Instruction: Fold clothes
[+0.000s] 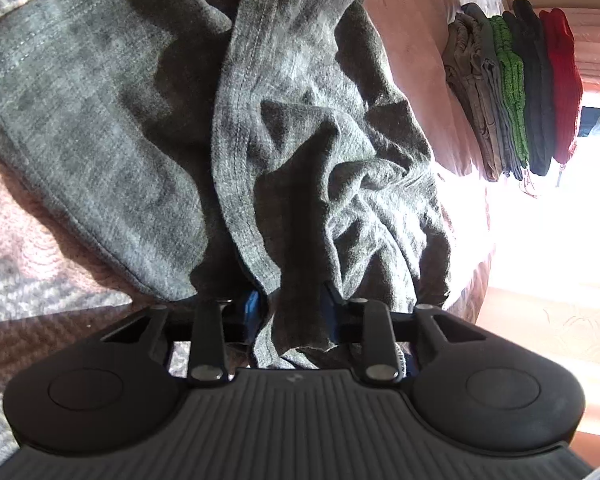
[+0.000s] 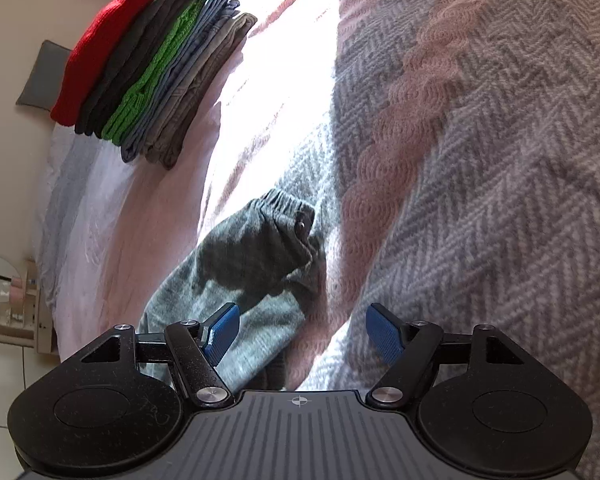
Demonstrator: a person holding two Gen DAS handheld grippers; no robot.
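Where sun glares, herringbone blanket (image 2: 500, 200) beneath folded pile (image 2: 148, 68).

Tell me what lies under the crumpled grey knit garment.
Under the crumpled grey knit garment lies a pink and grey herringbone blanket, visible around its edges. The left gripper has garment fabric between its fingers. Whatever sits beneath the garment's bunched middle is covered.

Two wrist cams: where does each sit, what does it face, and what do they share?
Left wrist: on the left hand-held gripper, angled down at grey trousers bunched between its fingers.
Right wrist: on the right hand-held gripper, open, angled down at the blanket.
No hand or sleeve shows.
Shared: the trousers, the folded stack.
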